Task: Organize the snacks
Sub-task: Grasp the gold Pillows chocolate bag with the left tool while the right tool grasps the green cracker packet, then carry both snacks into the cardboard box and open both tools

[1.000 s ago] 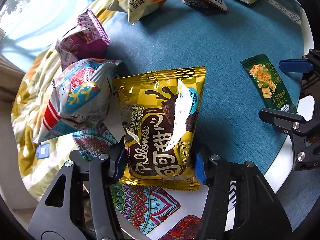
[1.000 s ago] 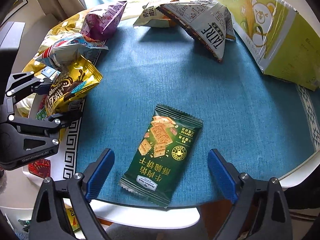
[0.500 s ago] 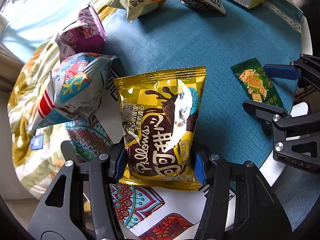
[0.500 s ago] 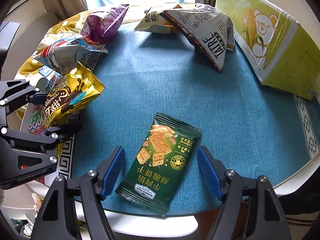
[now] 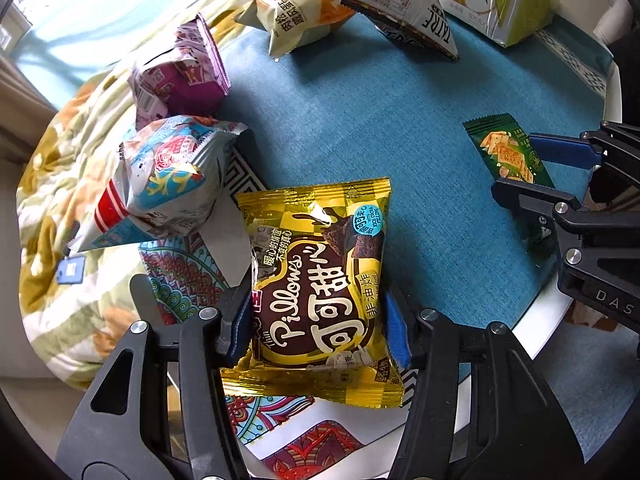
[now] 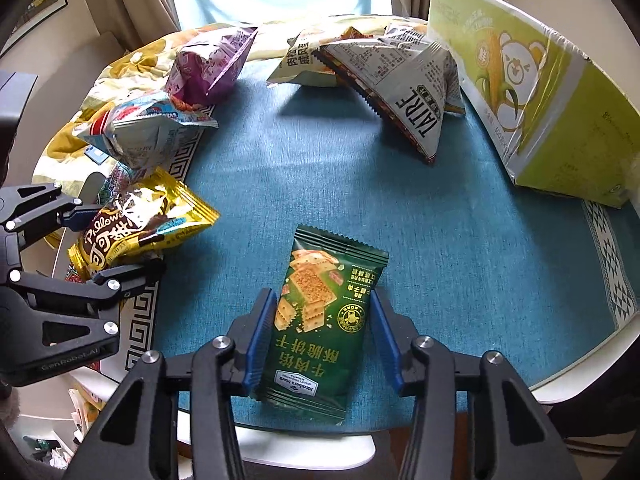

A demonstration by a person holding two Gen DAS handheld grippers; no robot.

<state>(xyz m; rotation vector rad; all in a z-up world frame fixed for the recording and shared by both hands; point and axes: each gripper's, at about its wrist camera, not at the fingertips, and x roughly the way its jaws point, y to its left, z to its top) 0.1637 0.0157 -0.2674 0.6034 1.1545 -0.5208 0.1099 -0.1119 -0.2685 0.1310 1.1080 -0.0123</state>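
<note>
Left gripper (image 5: 318, 330) clamped on the gold Pillows bag (image 5: 320, 280) — right gripper (image 6: 322, 338) hugging the green cracker pack (image 6: 320, 320).
Can't tell if its pads actually touch — the pack's near end is cut off by the fingers (image 6: 260, 332).

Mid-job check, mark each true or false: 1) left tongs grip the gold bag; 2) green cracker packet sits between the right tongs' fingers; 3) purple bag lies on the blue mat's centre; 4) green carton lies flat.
1) The left tongs grip the gold bag: true.
2) The green cracker packet sits between the right tongs: true.
3) False: the purple bag sits at the blue mat's far left edge.
4) False: the green carton stands on edge.
</note>
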